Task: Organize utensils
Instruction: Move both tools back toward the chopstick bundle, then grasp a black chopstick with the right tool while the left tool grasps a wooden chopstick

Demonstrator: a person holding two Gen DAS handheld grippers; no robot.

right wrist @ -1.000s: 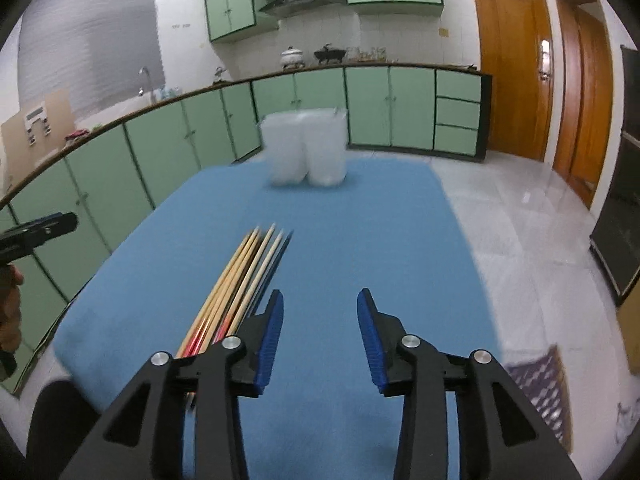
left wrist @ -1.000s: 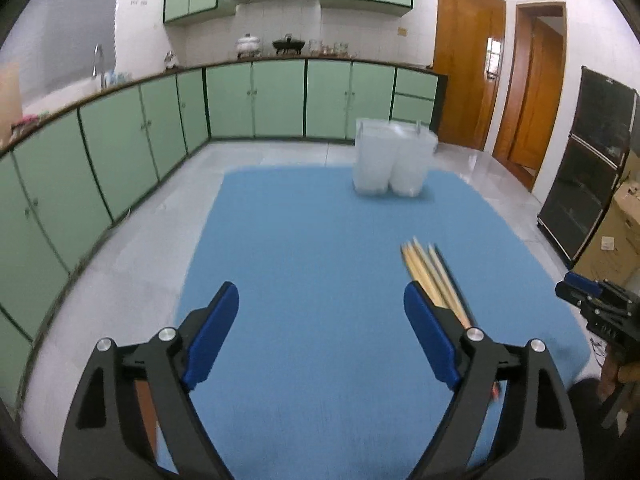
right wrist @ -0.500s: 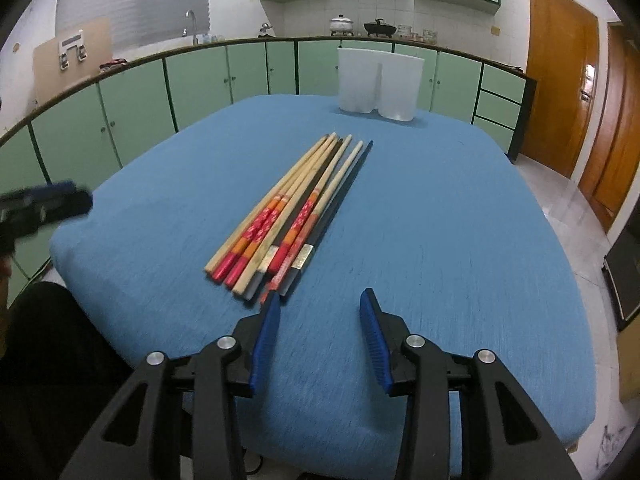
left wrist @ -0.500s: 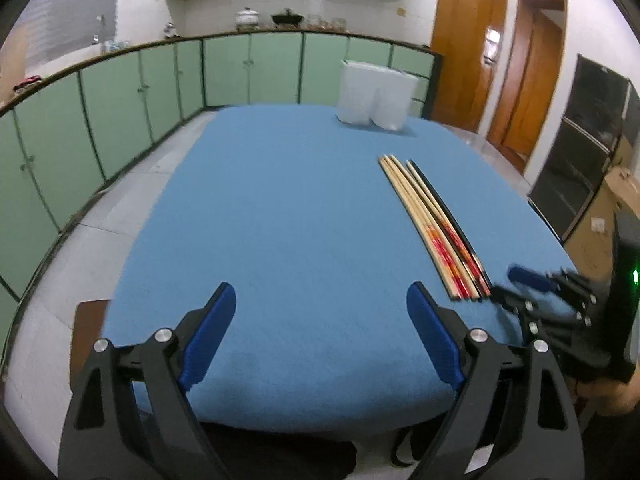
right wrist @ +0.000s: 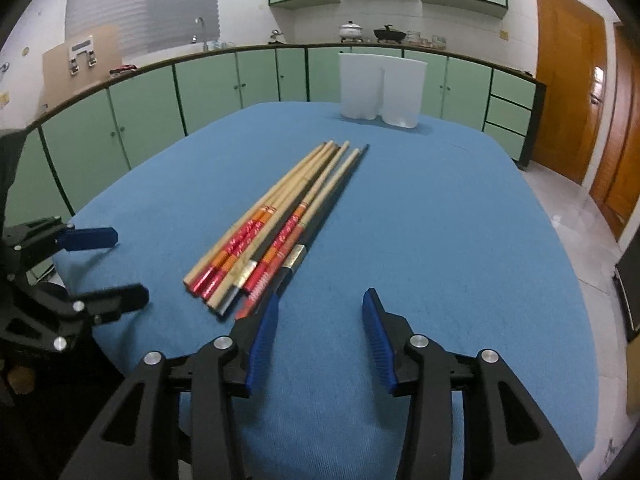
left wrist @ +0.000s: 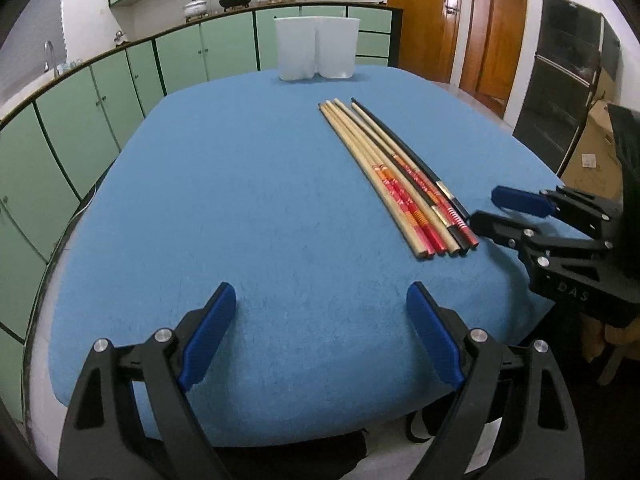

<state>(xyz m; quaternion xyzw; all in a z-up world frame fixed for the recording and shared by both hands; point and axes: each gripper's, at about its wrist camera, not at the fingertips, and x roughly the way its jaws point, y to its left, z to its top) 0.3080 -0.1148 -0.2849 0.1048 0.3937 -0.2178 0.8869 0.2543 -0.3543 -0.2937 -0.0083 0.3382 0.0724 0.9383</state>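
Observation:
Several chopsticks (left wrist: 394, 176) lie bundled on the blue tablecloth (left wrist: 240, 200), some pale wood with red-orange ends, some black; they also show in the right wrist view (right wrist: 276, 228). A white two-compartment holder (left wrist: 316, 48) stands at the table's far edge, also in the right wrist view (right wrist: 382, 90). My left gripper (left wrist: 320, 332) is open and empty over the near edge, left of the chopsticks. My right gripper (right wrist: 318, 336) is open and empty, just behind the chopsticks' near ends; it shows in the left wrist view (left wrist: 500, 212). The left gripper shows in the right wrist view (right wrist: 108, 268).
Green cabinets (right wrist: 208, 84) curve round the room behind the table. Wooden doors (right wrist: 568, 92) stand at the right. A dark cabinet (left wrist: 560, 80) and a cardboard box (left wrist: 592, 148) are beside the table. The tablecloth's near edge (left wrist: 280, 436) drops off below my grippers.
Both grippers have pulled back toward the table's near edge and lowered. The chopsticks and holder now show whole and farther ahead. Both grippers stay open.

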